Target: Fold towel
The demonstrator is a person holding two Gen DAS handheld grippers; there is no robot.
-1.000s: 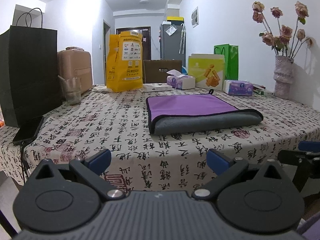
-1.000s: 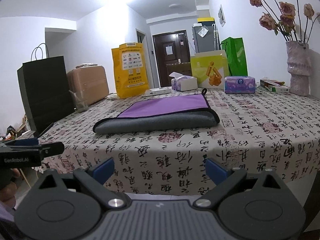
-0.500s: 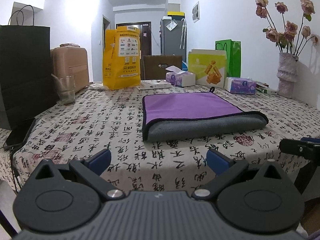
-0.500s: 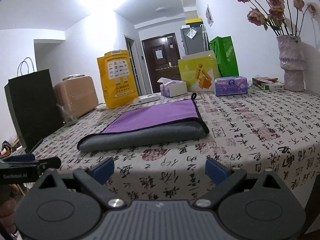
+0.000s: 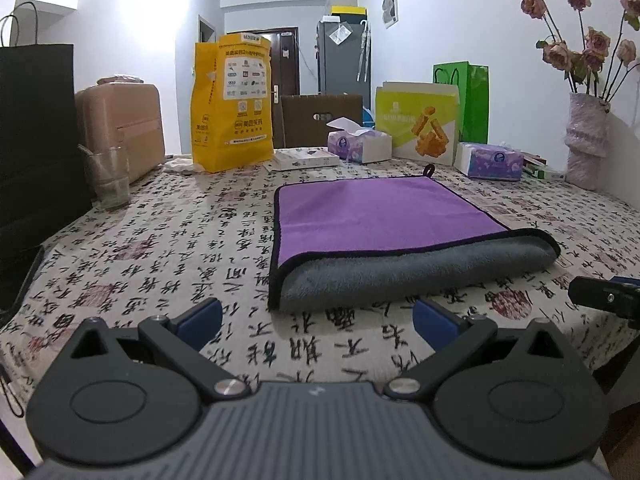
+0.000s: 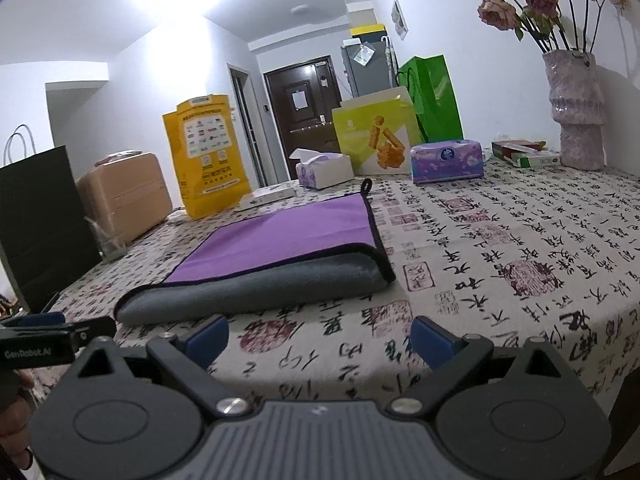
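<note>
Towel (image 5: 384, 224): purple face up, grey underside rolled over at the near edge; lies flat mid-bench, already doubled once by the look of it; hanging loop at the far corner.
Left gripper (image 5: 318, 318): jaws spread wide, nothing held; short of the towel's near left corner.
Right gripper (image 6: 320, 330): jaws apart, nothing held; short of the near right edge.
Risk, pinch: plush roll is thick, so a shallow bite may take the top layer only and undo the fold.
Risk, cloth: tablecloth (image 5: 168, 248) is loose fabric and may get nipped and dragged along.
Risk, skew: uneven lift would misalign the corners.
Bench: calligraphy print; glass (image 5: 108, 176), tissue boxes, bags and vase (image 6: 576, 108) sit well apart at the edges.
Room: white walls, dark door, bright ceiling glare.
</note>
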